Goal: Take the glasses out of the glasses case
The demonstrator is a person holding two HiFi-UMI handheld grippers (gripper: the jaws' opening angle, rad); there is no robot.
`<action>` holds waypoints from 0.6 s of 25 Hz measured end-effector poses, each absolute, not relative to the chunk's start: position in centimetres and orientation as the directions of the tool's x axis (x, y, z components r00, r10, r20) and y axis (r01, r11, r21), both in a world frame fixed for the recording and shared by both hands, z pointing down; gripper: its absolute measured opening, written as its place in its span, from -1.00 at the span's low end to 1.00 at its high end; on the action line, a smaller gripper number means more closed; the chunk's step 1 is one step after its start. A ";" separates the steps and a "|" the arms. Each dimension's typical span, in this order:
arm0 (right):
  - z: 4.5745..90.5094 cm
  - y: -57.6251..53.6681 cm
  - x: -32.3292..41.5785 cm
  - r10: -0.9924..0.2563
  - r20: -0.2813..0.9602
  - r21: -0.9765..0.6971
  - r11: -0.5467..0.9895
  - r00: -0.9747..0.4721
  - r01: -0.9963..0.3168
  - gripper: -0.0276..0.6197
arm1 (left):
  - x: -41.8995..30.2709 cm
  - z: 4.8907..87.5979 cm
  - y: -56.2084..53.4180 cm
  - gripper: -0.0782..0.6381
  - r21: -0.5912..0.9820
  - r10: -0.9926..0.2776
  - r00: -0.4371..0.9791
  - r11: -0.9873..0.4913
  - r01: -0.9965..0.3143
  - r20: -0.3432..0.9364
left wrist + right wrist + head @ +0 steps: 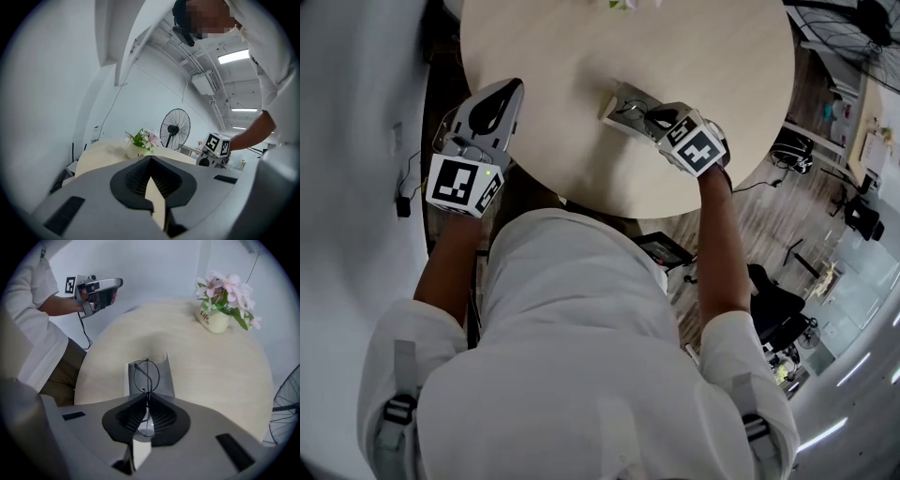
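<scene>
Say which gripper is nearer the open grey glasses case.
Right: right gripper directly over the open grey glasses case, gripping black wire glasses; left gripper off at the beige table edge.

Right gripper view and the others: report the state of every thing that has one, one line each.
glasses case: open, lying on the table.
glasses: pinched at the bridge, one lens showing above the jaws, over the open case.
right gripper: shut on the glasses, pointing down.
left gripper: shut, nothing between the jaws.
flower pot: upright on the table.
</scene>
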State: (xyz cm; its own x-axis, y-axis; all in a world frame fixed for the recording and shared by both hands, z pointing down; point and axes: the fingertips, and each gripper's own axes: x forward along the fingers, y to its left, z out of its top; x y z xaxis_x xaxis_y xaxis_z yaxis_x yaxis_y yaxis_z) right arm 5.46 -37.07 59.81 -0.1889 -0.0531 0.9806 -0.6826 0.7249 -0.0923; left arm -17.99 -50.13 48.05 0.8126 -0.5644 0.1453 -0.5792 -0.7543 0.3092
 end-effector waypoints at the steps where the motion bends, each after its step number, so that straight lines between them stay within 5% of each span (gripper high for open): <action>1: 58.9 -37.2 5.7 -0.083 0.978 -0.073 0.719 -0.190 -0.691 -0.81 | -17.7 47.4 -49.9 -0.76 0.307 -0.559 0.817 -0.760 -0.573 0.141; 8: 51.5 -38.8 5.5 -0.316 0.915 0.022 0.660 -0.251 -0.751 -0.81 | -15.0 43.6 -48.6 -0.76 0.264 -0.492 0.864 -0.824 -0.501 0.104; 15: 41.6 -38.5 5.5 -0.596 0.699 0.017 0.568 -0.396 -0.823 -0.81 | -12.9 38.6 -47.1 -0.76 0.178 -0.461 0.886 -0.870 -0.460 0.038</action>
State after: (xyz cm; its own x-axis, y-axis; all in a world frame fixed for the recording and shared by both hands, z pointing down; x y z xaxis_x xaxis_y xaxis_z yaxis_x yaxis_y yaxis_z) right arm 5.47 -38.45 41.65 -0.3962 -0.5956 0.6988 -0.8230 0.5678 0.0173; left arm -12.95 -47.12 38.59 0.8864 -0.4614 0.0378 -0.4603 -0.8697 0.1781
